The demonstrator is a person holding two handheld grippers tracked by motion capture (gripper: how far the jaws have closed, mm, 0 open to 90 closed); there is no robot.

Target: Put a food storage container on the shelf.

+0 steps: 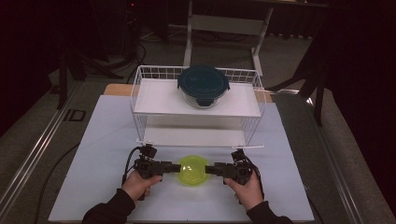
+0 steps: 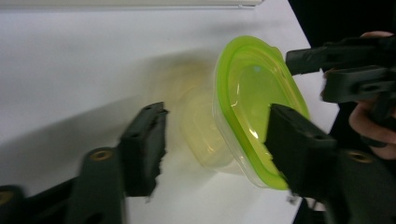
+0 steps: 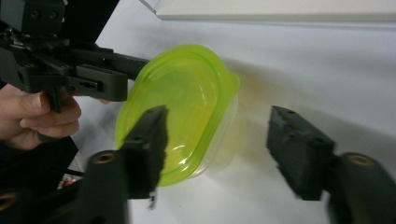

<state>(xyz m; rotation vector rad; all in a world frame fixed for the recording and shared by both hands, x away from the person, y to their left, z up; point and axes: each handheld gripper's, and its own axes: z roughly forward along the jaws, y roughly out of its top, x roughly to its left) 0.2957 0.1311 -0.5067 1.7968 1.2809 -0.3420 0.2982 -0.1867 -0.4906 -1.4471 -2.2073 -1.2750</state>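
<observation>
I have the left claw (image 1: 176,168) and the right claw (image 1: 209,169) both spread wide, flanking the green-lidded tub (image 1: 193,170) near the counter's (image 1: 93,154) front edge.

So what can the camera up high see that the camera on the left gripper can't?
The high view alone takes in the white wire two-shelf rack and the round glass container with a dark blue clip lid on its top shelf, plus both forearms. The left gripper view alone gives a close look at the clear plastic tub beneath its lime-green lid, tilted, with the left gripper standing open around it. Both take in that lime-green lid, the white tabletop and the right gripper at the lid's rim.
</observation>
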